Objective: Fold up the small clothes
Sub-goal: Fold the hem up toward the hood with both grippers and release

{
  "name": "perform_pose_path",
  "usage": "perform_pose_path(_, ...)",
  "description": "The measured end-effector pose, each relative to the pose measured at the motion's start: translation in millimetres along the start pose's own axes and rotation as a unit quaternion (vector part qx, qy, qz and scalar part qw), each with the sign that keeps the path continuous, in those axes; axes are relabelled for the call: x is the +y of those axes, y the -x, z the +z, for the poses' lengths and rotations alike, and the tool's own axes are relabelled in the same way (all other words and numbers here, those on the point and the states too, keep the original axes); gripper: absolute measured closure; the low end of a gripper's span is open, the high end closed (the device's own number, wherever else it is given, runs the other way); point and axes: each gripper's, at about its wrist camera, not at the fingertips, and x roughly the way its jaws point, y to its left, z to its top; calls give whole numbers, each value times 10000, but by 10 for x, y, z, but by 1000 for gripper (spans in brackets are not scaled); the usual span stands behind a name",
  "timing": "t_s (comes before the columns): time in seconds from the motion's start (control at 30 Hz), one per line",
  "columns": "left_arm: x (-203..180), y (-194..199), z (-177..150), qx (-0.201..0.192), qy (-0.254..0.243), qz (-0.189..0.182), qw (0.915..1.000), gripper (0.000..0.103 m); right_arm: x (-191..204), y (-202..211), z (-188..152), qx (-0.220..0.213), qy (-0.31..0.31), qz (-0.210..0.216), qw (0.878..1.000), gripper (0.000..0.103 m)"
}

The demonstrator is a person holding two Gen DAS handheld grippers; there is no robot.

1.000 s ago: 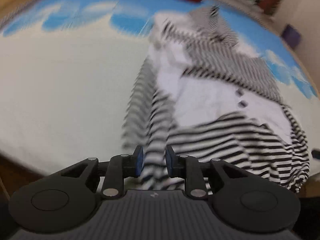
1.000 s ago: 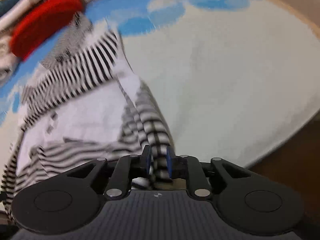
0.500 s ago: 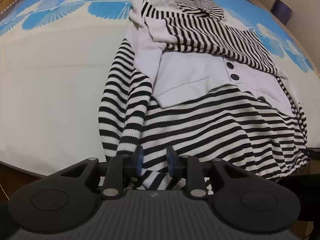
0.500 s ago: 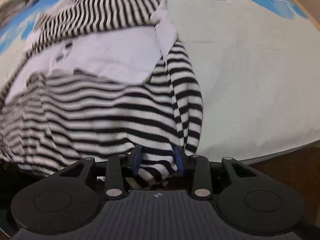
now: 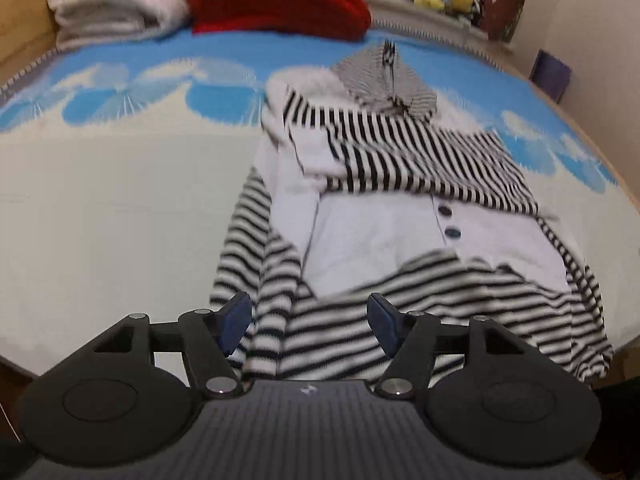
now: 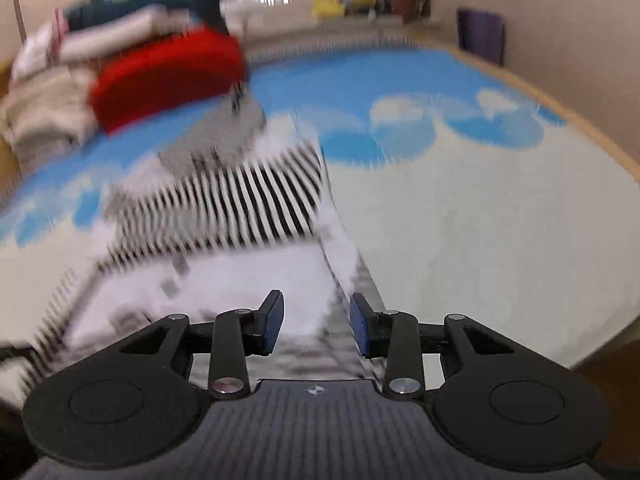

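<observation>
A black-and-white striped hooded garment (image 5: 400, 216) with a white front panel and two dark buttons lies flat on the bed, hood at the far end. My left gripper (image 5: 309, 322) is open above its near-left hem, with a striped sleeve fold between the jaws but not gripped. In the blurred right wrist view the same garment (image 6: 224, 240) lies ahead and to the left. My right gripper (image 6: 316, 326) is open above its near-right edge, holding nothing.
The bed cover (image 5: 112, 200) is white with blue leaf prints (image 5: 220, 92) at the far end. A red cushion (image 5: 276, 0) and folded pale blankets (image 5: 116, 0) lie at the head. The near bed edge (image 6: 600, 344) drops to a wooden floor.
Both grippers were shut on the garment's bottom corners; now both have opened, let go and pulled back and up. The garment lies flat.
</observation>
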Motion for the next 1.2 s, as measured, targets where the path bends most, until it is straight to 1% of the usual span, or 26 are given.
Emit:
perform_pose_path(0.07,-38,62,36,-234,-57,80,9997,26,59,159,153,-426,-88,164,9989,62)
perform_pose_path(0.1,-52,99,50,-365,-84,135,9992,23,116,268,224,-752,-48,173,9970,58)
perform_pose_path(0.13,-77,137,59,-504,-130,200,9984,22,151,336,265,-998,30,150,9949,53)
perform_pose_path(0.17,-103,157,64,-622,-197,266,9975,22,178,393,311,-1243,157,161,9920,51)
perform_pose_path(0.2,-127,167,63,-693,-266,335,9967,21,192,425,332,-1408,283,216,9894,51)
perform_pose_path(0.27,-180,170,54,-756,-396,408,9955,21,178,379,310,-1584,532,349,9853,51)
perform_pose_path(0.3,-203,165,51,-758,-442,445,9951,21,152,328,284,-1578,502,371,9855,51)
perform_pose_path(0.33,-235,165,47,-816,-464,523,9942,21,120,266,292,-1447,319,422,9881,51)
perform_pose_path(0.37,-260,165,41,-840,-488,573,9936,21,93,206,301,-1405,203,544,9884,51)
perform_pose_path(0.43,-312,179,42,-845,-512,617,9932,21,118,121,274,-1413,304,489,9883,51)
perform_pose_path(0.53,-367,226,89,-765,-568,643,9934,21,138,32,245,-1243,276,664,9896,51)
perform_pose_path(0.6,-375,288,108,-861,-610,684,9921,21,193,92,198,-1149,361,671,9905,51)
perform_pose_path(0.63,-376,320,104,-942,-655,686,9910,21,202,107,198,-1158,376,685,9902,51)
perform_pose_path(0.7,-353,310,90,-967,-722,717,9901,21,204,127,196,-1181,373,735,9896,51)
perform_pose_path(0.87,-183,126,2,-851,-528,685,9926,21,241,68,199,-1080,397,602,9915,51)
perform_pose_path(0.9,-136,49,-39,-766,-527,680,9933,21,257,46,203,-1044,412,581,9920,51)
perform_pose_path(0.93,-114,-48,-33,-499,-532,790,9942,22,281,23,207,-1011,446,559,9923,51)
perform_pose_path(0.97,-95,-120,-8,-296,-496,907,9942,27,304,7,208,-988,501,525,9925,51)
perform_pose_path(1.0,-64,-166,12,-223,-428,934,9945,29,329,-1,213,-975,556,498,9924,51)
perform_pose_path(1.13,36,-204,134,-243,-75,848,9961,29,417,-49,253,-891,688,456,9926,51)
perform_pose_path(1.2,44,-182,212,-332,35,774,9964,29,445,-87,286,-856,710,443,9928,51)
